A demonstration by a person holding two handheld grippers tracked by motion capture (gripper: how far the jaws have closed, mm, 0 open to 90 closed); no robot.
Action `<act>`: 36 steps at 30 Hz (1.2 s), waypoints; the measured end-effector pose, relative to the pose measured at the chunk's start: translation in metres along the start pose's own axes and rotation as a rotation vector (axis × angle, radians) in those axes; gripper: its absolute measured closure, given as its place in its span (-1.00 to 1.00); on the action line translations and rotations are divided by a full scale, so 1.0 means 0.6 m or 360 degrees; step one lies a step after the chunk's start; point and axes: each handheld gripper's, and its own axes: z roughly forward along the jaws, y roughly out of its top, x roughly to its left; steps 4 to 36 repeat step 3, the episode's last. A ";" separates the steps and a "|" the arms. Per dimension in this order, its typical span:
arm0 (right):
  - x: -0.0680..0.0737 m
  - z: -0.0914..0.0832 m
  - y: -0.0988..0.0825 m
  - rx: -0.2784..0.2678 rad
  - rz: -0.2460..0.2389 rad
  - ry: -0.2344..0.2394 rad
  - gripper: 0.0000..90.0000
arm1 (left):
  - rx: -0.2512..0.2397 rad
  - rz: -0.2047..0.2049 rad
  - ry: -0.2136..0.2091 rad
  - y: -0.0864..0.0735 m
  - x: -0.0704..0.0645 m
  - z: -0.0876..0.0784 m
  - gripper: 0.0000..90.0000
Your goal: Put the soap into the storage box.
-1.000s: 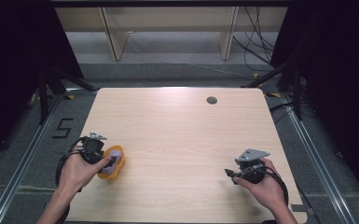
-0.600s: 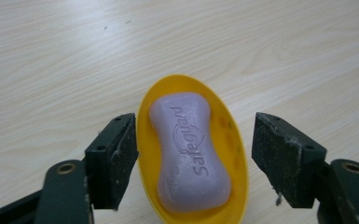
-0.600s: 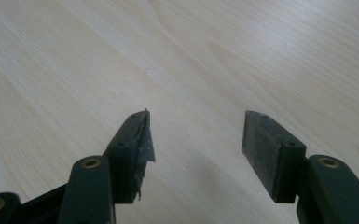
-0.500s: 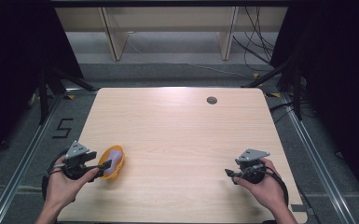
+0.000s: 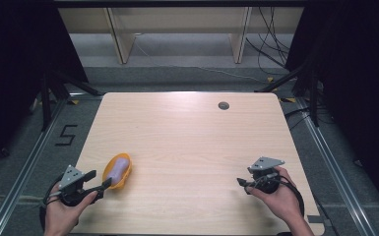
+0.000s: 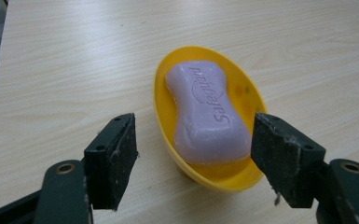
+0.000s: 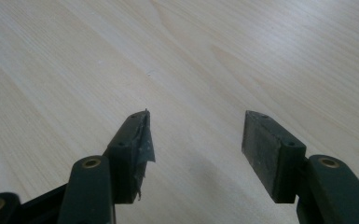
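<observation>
One yellow soap dish (image 5: 116,171) sits near the front-left corner of the table (image 5: 187,147), and in it lies one lilac bar of soap (image 5: 119,167) with raised lettering on its top face. There are two grippers, one in each of the person's hands, and one small dark round fitting (image 5: 223,105) set into the tabletop near the far edge. The left gripper (image 5: 101,180) lies low over the front-left corner of the table, pointing at the dish. Its jaws have just swung wide apart and then eased in slightly, and nothing is pinched between them: in the left gripper view the two black pads (image 6: 116,158) stand either side of the dish's near end, one well off to the side over bare wood, the other close beside the rim, though I cannot tell if it brushes it. The right gripper (image 5: 244,182) rests near the front-right of the table, well apart from the dish, its jaws spread and empty with only wood grain ahead of them. The tabletop is pale light wood, otherwise bare. Beyond it is a grey floor with metal rails along both sides, a "5" (image 5: 66,135) marked on the floor at the left, cables (image 5: 270,54) trailing at the back right, pale wooden shelving legs (image 5: 118,42) behind, and dark curtains at either side.
</observation>
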 end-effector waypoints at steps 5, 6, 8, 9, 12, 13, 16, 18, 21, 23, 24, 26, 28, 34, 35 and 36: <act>-0.001 -0.001 0.000 -0.0004 -0.0002 -0.0005 -0.05 | 0.0013 0.0000 -0.0012 -0.001 0.000 0.002 -0.32; -0.001 -0.001 0.000 -0.0004 -0.0002 -0.0005 -0.05 | 0.0013 0.0000 -0.0012 -0.001 0.000 0.002 -0.32; -0.001 -0.001 0.000 -0.0004 -0.0002 -0.0005 -0.05 | 0.0013 0.0000 -0.0012 -0.001 0.000 0.002 -0.32; -0.001 -0.001 0.000 -0.0004 -0.0002 -0.0005 -0.05 | 0.0013 0.0000 -0.0012 -0.001 0.000 0.002 -0.32; -0.001 -0.001 0.000 -0.0004 -0.0002 -0.0005 -0.05 | 0.0013 0.0000 -0.0012 -0.001 0.000 0.002 -0.32; -0.001 -0.001 0.000 -0.0004 -0.0002 -0.0005 -0.05 | 0.0013 0.0000 -0.0012 -0.001 0.000 0.002 -0.32; -0.001 -0.001 0.000 -0.0004 -0.0002 -0.0005 -0.05 | 0.0013 0.0000 -0.0012 -0.001 0.000 0.002 -0.32; -0.001 -0.001 0.000 -0.0004 -0.0002 -0.0005 -0.05 | 0.0013 0.0000 -0.0012 -0.001 0.000 0.002 -0.32; -0.001 -0.001 0.000 -0.0004 -0.0002 -0.0005 -0.05 | 0.0013 0.0000 -0.0012 -0.001 0.000 0.002 -0.32; -0.001 -0.001 0.000 -0.0004 -0.0002 -0.0005 -0.05 | 0.0013 0.0000 -0.0012 -0.001 0.000 0.002 -0.32; -0.001 -0.001 0.000 -0.0004 -0.0002 -0.0005 -0.05 | 0.0013 0.0000 -0.0012 -0.001 0.000 0.002 -0.32; -0.001 -0.001 0.000 -0.0004 -0.0002 -0.0005 -0.05 | 0.0013 0.0000 -0.0012 -0.001 0.000 0.002 -0.32; -0.001 -0.001 0.000 -0.0004 -0.0002 -0.0005 -0.05 | 0.0013 0.0000 -0.0012 -0.001 0.000 0.002 -0.32; -0.001 -0.001 0.000 -0.0004 -0.0002 -0.0005 -0.05 | 0.0013 0.0000 -0.0012 -0.001 0.000 0.002 -0.32; -0.001 -0.001 0.000 -0.0004 -0.0002 -0.0005 -0.05 | 0.0013 0.0000 -0.0012 -0.001 0.000 0.002 -0.32; -0.001 -0.001 0.000 -0.0004 -0.0002 -0.0005 -0.05 | 0.0013 0.0000 -0.0012 -0.001 0.000 0.002 -0.32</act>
